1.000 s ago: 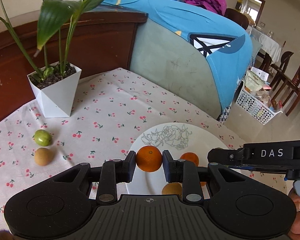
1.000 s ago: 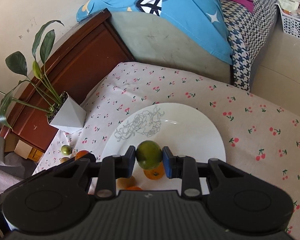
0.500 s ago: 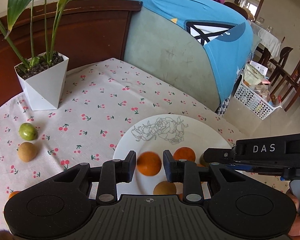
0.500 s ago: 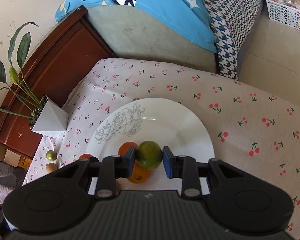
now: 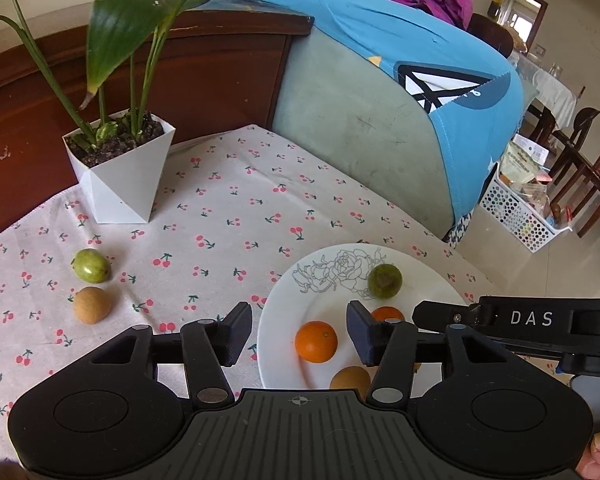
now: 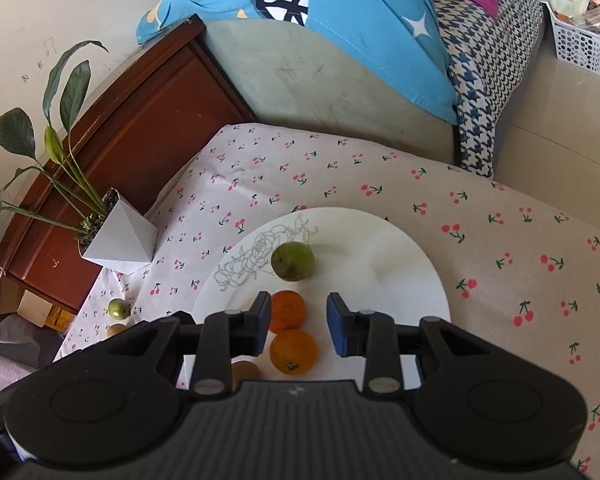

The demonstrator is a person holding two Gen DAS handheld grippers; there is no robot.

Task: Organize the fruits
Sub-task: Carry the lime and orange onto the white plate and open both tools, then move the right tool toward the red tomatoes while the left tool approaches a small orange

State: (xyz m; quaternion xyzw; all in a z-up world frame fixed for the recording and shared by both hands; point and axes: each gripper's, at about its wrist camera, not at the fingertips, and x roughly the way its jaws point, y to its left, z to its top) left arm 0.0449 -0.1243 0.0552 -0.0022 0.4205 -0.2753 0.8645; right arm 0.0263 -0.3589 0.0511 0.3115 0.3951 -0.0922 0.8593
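Potted plant [image 5: 120, 172], sofa [image 5: 364, 136], basket [image 5: 516, 216].

Your left wrist camera looks low across the plate [image 5: 284, 356]. Your right one looks steeply down; both share it.

A round white plate with a line-drawn rose [image 5: 284, 320] lies near the tablecloth-covered tabletop's [image 5: 228, 216] right edge, carrying four fruits. A white faceted plant pot [image 5: 118, 176] stands at the far left corner, two small fruits [image 5: 91, 266] before it.
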